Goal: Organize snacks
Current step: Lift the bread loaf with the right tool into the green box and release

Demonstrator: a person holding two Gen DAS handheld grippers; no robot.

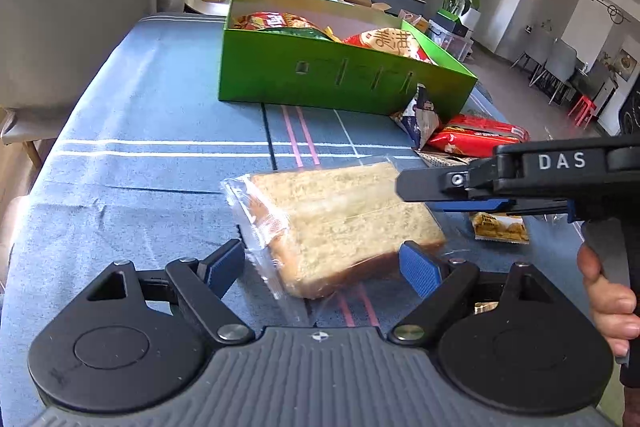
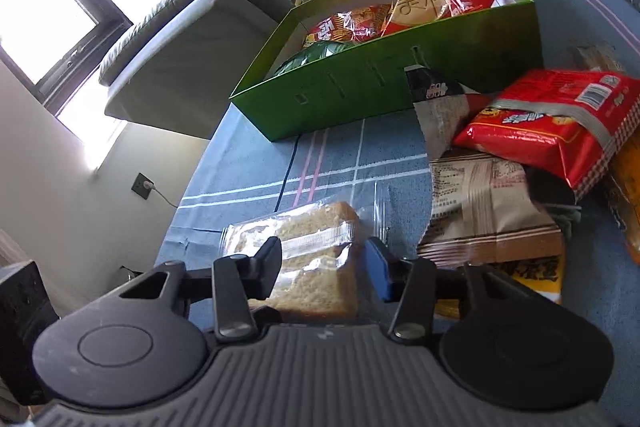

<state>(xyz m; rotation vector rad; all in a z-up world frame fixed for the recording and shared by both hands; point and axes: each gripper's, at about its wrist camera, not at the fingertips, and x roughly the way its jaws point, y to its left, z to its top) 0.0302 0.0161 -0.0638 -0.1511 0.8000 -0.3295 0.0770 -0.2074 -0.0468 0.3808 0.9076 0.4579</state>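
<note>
i see clear glossy plastic wrap on the bread (image 1: pixel 340 223), matt woven cloth (image 1: pixel 160 131) underneath, a smooth green cardboard box (image 1: pixel 320 75), shiny red foil packets (image 2: pixel 552 123).
</note>
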